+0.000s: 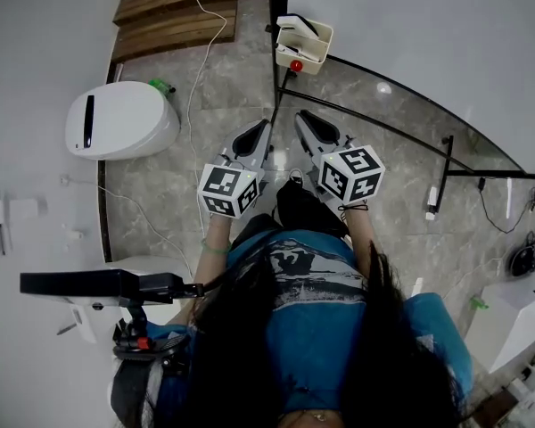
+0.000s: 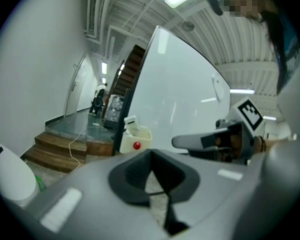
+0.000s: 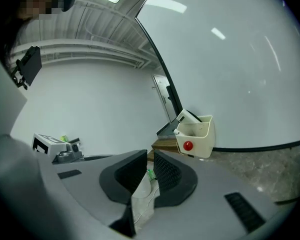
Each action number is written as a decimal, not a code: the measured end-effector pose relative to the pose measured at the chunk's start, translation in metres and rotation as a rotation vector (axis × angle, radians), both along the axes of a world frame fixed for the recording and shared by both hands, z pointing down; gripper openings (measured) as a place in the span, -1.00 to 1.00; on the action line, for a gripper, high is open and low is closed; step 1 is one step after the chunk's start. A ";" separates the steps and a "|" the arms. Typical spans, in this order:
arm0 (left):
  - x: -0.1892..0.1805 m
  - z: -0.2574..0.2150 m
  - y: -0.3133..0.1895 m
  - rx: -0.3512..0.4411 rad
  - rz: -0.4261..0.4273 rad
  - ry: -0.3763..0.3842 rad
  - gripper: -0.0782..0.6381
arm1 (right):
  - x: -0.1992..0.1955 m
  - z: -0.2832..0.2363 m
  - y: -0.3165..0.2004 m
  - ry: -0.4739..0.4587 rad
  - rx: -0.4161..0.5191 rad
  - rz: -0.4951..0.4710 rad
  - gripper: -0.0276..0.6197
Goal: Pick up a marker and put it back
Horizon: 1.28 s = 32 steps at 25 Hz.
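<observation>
No marker shows clearly in any view. A cream holder hangs on the white board ahead, with an eraser in it and a red round spot on its front. The holder shows in the left gripper view, and the holder also in the right gripper view. My left gripper and right gripper are side by side at waist height, pointing at it from a distance. Left gripper is shut and empty. Right gripper is shut and empty too.
A white oval device sits on the stone floor at left, a white cable trailing past it. Wooden steps lie beyond. A black curved rail edges the board's foot. A black device on a stand is near left.
</observation>
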State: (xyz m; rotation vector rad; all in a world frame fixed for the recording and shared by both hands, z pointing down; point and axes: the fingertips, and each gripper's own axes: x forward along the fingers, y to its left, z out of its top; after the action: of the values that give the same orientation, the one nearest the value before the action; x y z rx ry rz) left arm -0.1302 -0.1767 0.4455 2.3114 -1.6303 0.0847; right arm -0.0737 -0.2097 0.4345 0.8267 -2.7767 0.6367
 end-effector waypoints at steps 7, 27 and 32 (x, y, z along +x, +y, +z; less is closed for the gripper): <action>0.005 0.003 -0.061 -0.022 -0.037 -0.028 -0.77 | 0.000 0.001 -0.067 0.010 0.029 -0.043 -0.77; -0.043 0.021 -0.124 -0.067 -0.036 -0.047 -0.77 | -0.053 0.015 -0.130 0.123 0.110 -0.088 -0.77; -0.017 0.008 -0.142 -0.054 0.025 -0.056 -0.77 | -0.029 0.006 -0.137 0.169 0.139 -0.061 -0.77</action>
State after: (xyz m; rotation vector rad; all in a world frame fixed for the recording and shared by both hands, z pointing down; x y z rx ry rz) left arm -0.1471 -0.3184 0.4534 2.3087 -1.6048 0.1988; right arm -0.1030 -0.3468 0.4400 0.7790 -2.7025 0.3493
